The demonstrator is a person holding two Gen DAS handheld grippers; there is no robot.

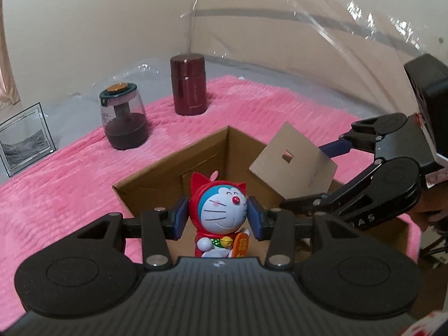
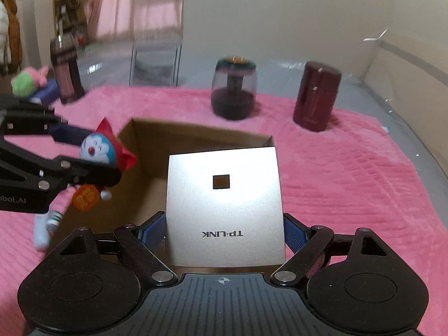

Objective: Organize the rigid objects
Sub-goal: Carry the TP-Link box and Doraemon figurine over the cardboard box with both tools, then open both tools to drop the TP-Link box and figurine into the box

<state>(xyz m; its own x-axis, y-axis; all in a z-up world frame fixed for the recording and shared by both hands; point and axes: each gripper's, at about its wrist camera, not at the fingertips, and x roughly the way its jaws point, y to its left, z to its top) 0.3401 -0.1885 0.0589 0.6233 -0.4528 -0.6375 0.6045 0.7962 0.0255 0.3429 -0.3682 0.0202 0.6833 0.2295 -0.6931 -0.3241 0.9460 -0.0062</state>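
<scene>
Cardboard box [image 1: 173,165] sitting open on a pink blanket [image 1: 56,196], both grippers hanging over it. Left gripper [image 1: 217,218] is pinching a blue cat figurine in a red hood [image 1: 221,210] by the sides of its head, blue pads [image 1: 179,218] pressing on either cheek; the figurine is hanging upright above the near part of the box, its orange plaque facing the camera. From the right wrist view the same figurine [image 2: 98,151] is showing at the left rim of the box [image 2: 196,135], tilted, clamped in the left gripper [image 2: 92,154]. Right gripper [image 2: 224,232] is standing wide, its blue pads [image 2: 152,229] gripping the two side edges of a flat silver TP-LINK panel [image 2: 224,204] with a small square hole near its middle; the panel is leaning over the box interior. In the left wrist view that panel [image 1: 294,159] is hovering tilted above the box's far right side. Beyond the box, on the blanket, a clear jar with a green lid [image 1: 123,117] and a maroon canister [image 1: 189,84] are standing apart from each other. A framed picture [image 1: 25,140] is leaning at the far left. Blurred items at the right wrist view's left edge, possibly a dark bottle [image 2: 65,70] and a soft toy [image 2: 28,82]
</scene>
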